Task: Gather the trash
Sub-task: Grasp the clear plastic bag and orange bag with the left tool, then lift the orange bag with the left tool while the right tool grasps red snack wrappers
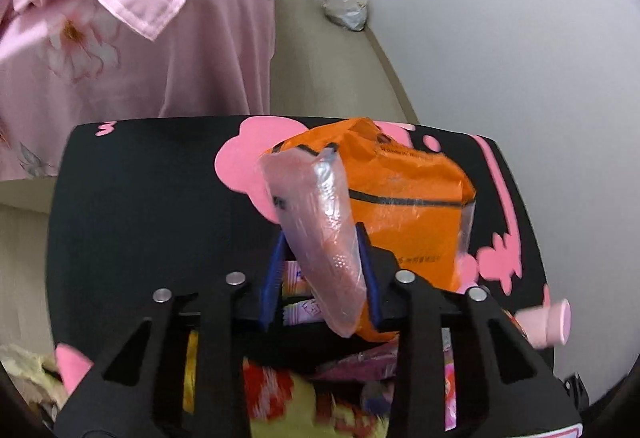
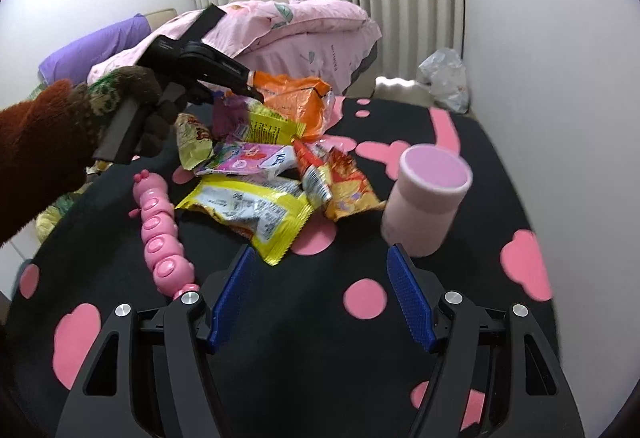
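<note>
The left tool [image 1: 322,270] is clamped on a fold of the orange wrapper [image 1: 400,197], its blue pads [image 1: 272,278] pressing a clear, pinkish-looking end of the plastic between them. That pinched strip runs lengthwise up and away from the tool, leaning slightly left in the left wrist view, while the orange body of the bag spreads to the right behind it. A line of small dark print runs across the orange face near its lower edge and another near its top, both too small and blurred to read.

From the right wrist view, the orange wrapper [image 2: 296,97] sits at the far edge of a heap of snack wrappers [image 2: 260,173] on the black worktop [image 2: 360,358] with pink blobs. One pink and white wrapper [image 2: 256,159] shows a blue "K" on its white end; the rest of that word is unclear. A yellow packet [image 2: 248,209] lies nearest, its silver back covered in print too fine to read, with its long axis running from upper left to lower right.

The right tool [image 2: 320,298] hangs with its pads apart and nothing between them. A pink cylinder [image 2: 424,197] stands beyond its right finger, and a pink caterpillar toy [image 2: 160,234] lies lengthwise towards its left finger. A gloved hand [image 2: 136,109] holds the left tool's grip.
</note>
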The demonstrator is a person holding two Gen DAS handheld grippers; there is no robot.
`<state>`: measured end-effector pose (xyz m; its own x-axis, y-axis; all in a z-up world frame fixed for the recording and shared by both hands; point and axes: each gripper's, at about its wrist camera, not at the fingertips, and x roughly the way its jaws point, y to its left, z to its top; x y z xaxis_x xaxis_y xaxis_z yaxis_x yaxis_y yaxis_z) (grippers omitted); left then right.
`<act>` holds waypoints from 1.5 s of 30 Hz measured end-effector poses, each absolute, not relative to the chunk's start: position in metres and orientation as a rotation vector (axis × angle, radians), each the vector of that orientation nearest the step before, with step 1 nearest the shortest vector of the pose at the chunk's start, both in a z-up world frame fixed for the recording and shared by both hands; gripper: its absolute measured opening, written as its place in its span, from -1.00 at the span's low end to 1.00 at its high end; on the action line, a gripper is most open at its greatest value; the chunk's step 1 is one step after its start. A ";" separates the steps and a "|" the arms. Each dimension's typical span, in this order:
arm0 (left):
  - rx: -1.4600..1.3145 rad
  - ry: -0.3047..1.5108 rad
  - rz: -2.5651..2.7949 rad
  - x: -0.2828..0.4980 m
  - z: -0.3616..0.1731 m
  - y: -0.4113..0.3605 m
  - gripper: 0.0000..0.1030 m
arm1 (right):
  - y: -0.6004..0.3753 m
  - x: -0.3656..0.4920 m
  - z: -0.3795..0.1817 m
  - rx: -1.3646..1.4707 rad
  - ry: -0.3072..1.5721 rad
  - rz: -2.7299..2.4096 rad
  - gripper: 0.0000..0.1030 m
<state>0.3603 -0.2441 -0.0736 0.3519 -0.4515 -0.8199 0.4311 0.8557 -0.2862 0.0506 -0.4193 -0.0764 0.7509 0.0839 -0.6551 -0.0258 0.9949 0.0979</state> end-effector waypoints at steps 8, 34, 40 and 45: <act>-0.161 0.927 -0.586 0.295 -0.018 -0.194 -0.49 | -0.422 0.050 -0.075 0.094 0.709 0.042 0.26; -0.156 0.912 -0.461 0.146 -0.059 -0.089 -0.32 | -0.396 0.119 -0.059 -0.136 0.707 -0.032 -0.17; -0.191 0.937 -0.528 0.147 -0.063 -0.086 0.04 | -0.394 0.131 -0.078 -0.112 0.794 -0.008 -0.62; -0.167 0.911 -0.545 0.143 -0.060 -0.080 0.25 | -0.393 0.109 -0.076 -0.063 0.781 0.027 -0.69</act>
